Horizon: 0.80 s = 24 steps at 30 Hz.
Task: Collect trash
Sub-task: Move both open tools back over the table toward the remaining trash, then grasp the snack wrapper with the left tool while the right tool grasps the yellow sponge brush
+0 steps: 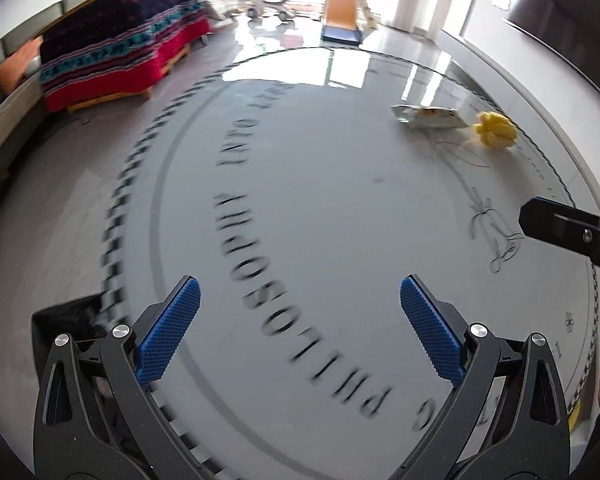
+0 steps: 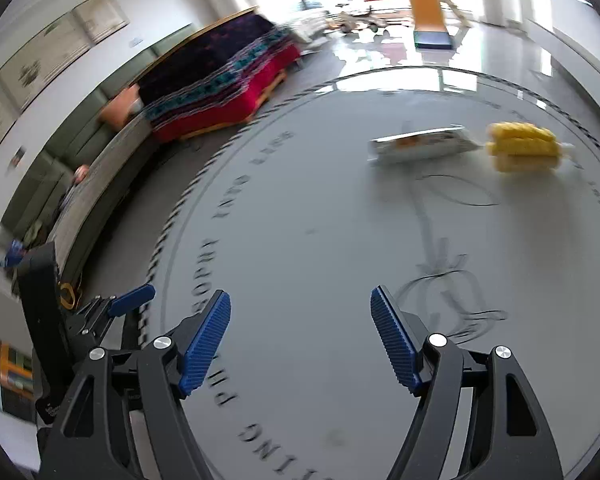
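Round grey tabletop point(image 2: 320, 240), glossy, printed with a ring of dark lettering and a line drawing; behind it a lounge with a sofa draped in a red, teal and dark patterned blanket point(image 2: 224, 88).

Item one: flattened snack wrapper point(image 2: 422, 144), silvery white with an orange printed panel. It lies on the far right part of the table, and in your right wrist view its long axis runs roughly left to right, right end tilted slightly away.

Item two: yellow corn cob point(image 2: 524, 146), rows of kernels visible, pale stub at its right end. It lies just right of the wrapper point(image 1: 428, 116), axis nearly in line with it; the left wrist view shows the cob point(image 1: 494, 130) more end-on.

Your left gripper point(image 1: 300, 330): jaws apart, nothing between the blue pads.

Your right gripper point(image 2: 300, 340): jaws apart, empty, well short of both items.

Black bin bag point(image 1: 66, 322) at the table's near left edge.
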{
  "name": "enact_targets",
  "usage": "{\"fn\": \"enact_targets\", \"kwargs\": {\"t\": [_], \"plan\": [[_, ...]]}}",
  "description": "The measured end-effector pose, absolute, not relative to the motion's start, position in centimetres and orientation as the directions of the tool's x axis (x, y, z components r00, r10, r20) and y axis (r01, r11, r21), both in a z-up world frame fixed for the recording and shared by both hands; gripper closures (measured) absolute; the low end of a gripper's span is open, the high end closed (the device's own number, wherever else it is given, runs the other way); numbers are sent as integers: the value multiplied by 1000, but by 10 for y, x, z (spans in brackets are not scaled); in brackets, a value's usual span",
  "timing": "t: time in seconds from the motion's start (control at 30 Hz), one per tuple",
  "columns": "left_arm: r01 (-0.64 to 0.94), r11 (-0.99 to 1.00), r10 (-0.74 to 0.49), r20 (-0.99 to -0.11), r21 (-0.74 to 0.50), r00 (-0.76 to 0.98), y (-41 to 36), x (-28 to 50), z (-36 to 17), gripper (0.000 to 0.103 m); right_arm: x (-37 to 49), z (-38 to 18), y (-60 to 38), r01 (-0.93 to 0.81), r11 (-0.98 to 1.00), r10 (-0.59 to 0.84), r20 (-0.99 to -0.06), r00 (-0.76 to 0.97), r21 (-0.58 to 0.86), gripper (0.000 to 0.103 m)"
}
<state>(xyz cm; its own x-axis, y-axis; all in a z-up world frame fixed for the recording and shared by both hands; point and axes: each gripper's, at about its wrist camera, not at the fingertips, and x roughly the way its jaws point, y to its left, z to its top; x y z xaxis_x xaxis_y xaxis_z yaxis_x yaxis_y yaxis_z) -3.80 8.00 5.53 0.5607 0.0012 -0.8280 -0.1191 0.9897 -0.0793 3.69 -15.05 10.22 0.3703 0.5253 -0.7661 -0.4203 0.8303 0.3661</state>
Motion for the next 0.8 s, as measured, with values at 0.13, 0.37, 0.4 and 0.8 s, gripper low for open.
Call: {"fn": "enact_targets", "kwargs": {"t": [0.13,0.37,0.4,0.8], "plan": [[-46,998,-16,-835,-50,551,57,-9,51,6,62,98,-180,-343,863,492,-774,400,371,29],[44,999,-39,-844,-18,535,32,38,42,6,114,88,-225,-210,900,435,-793,426,382,29],[55,998,-45,-846,-18,531,29,46,41,6,121,86,-228,-196,902,431,-795,426,384,29],[175,985,-90,-863,-2,496,4,127,29,6,216,67,-271,45,900,379,-831,408,433,29]]}}
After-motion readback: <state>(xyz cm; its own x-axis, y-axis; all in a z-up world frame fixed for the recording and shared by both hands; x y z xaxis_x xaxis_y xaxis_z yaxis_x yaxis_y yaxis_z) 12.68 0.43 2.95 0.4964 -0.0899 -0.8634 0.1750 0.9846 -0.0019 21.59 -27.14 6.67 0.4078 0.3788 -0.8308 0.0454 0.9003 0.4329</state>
